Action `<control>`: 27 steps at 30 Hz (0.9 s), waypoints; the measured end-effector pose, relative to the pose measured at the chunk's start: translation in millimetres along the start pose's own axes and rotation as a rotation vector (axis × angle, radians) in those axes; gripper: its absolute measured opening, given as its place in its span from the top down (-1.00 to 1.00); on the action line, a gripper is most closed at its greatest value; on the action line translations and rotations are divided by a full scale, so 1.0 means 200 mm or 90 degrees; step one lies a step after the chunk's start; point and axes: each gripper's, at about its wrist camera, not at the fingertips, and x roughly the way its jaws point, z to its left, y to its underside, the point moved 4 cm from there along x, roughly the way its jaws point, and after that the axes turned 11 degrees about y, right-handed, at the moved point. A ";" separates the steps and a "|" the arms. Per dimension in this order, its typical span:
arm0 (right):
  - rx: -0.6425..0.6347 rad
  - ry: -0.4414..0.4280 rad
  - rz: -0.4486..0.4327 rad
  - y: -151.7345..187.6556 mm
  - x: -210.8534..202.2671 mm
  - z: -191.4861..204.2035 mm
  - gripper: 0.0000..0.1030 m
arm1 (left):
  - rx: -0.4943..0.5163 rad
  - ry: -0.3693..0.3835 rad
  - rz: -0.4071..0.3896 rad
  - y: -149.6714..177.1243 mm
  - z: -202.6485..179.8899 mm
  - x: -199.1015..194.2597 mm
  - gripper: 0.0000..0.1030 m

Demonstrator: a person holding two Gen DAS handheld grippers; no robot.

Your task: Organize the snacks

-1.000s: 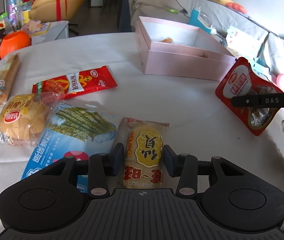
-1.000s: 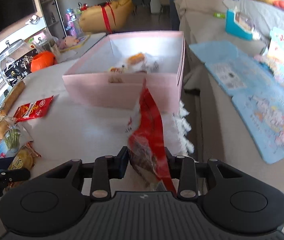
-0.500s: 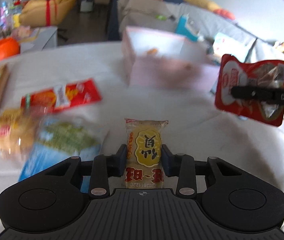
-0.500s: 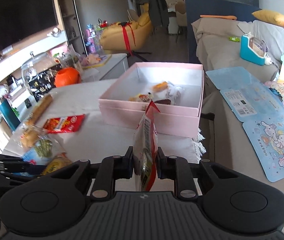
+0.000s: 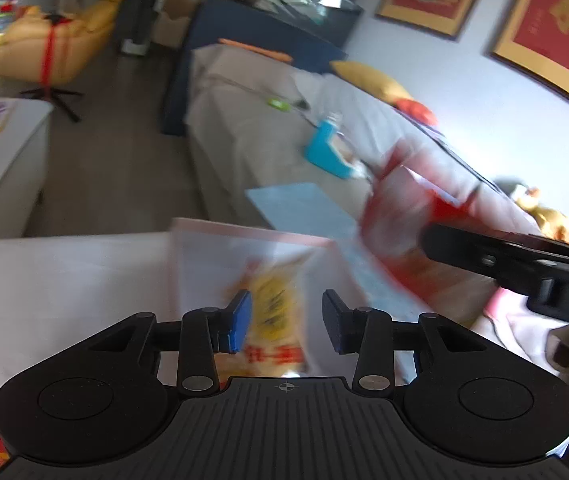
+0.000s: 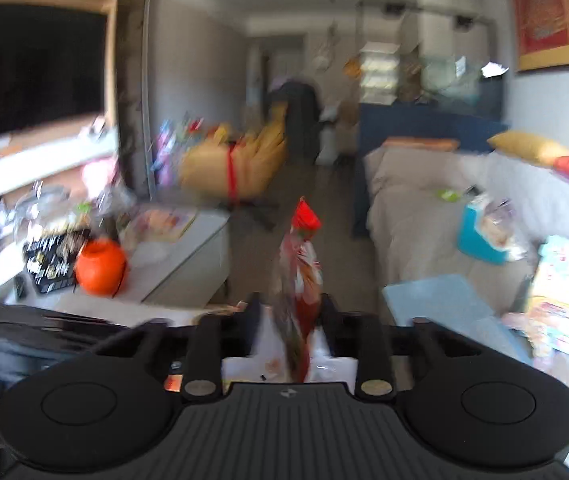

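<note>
— Let's start with the yellow packet (image 5: 276, 316). How do we expect it to handle?

— Light and soft, we'd judge: a thin film wrapper with something crumbly inside, so we'd not squeeze it hard. The film looks slippery, and the sealed end or the flat middle is where we'd take it, across its narrow width.

— And how does it look?

— It's yellow with dark characters and a red band of print near the lower end (blur hides the rest). It hangs upright between the left tongs (image 5: 286, 312), over the open pink box (image 5: 252, 233). The jaws are parting: one side of the packet is against the left pad, with a clear gap before the other, so we don't read that as a clamp.

— What about the red pouch (image 6: 299, 280)?

— That one is a flat foil-like pouch, seen edge-on, red with pale print, its top corner pointing up. We'd guess it is floppy and just as light, best taken by the flat faces near the bottom seam. It stands between the right tongs (image 6: 290, 312), whose jaws are also opening, with daylight on both sides of it.

— Is it over the box as well?

— We think so. The left view shows it blurred at the box's far corner, above the counter (image 5: 64, 280), though we can't tell how high.
</note>
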 end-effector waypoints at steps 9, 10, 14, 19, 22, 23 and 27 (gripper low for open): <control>-0.001 -0.030 0.036 0.36 -0.03 0.06 -0.11 | -0.015 -0.123 -0.048 0.45 0.28 -0.57 0.16; -0.005 -0.035 0.051 0.41 -0.03 0.10 -0.12 | -0.024 -0.142 -0.053 0.50 0.30 -0.62 0.16; -0.002 -0.105 0.132 0.63 -0.01 0.30 -0.25 | -0.075 -0.190 -0.053 0.68 0.38 -0.81 0.16; -0.009 -0.164 0.194 0.79 0.01 0.56 -0.26 | -0.104 -0.168 -0.035 0.85 0.34 -0.91 0.16; -0.038 -0.153 0.187 0.83 0.00 0.67 -0.26 | -0.141 -0.105 -0.003 0.91 0.33 -0.87 0.16; -0.044 -0.149 0.184 0.83 -0.01 0.68 -0.26 | -0.146 -0.086 0.005 0.93 0.32 -0.85 0.16; -0.045 -0.172 0.200 0.84 -0.06 0.73 -0.32 | -0.137 -0.079 -0.034 0.89 0.29 -0.88 0.16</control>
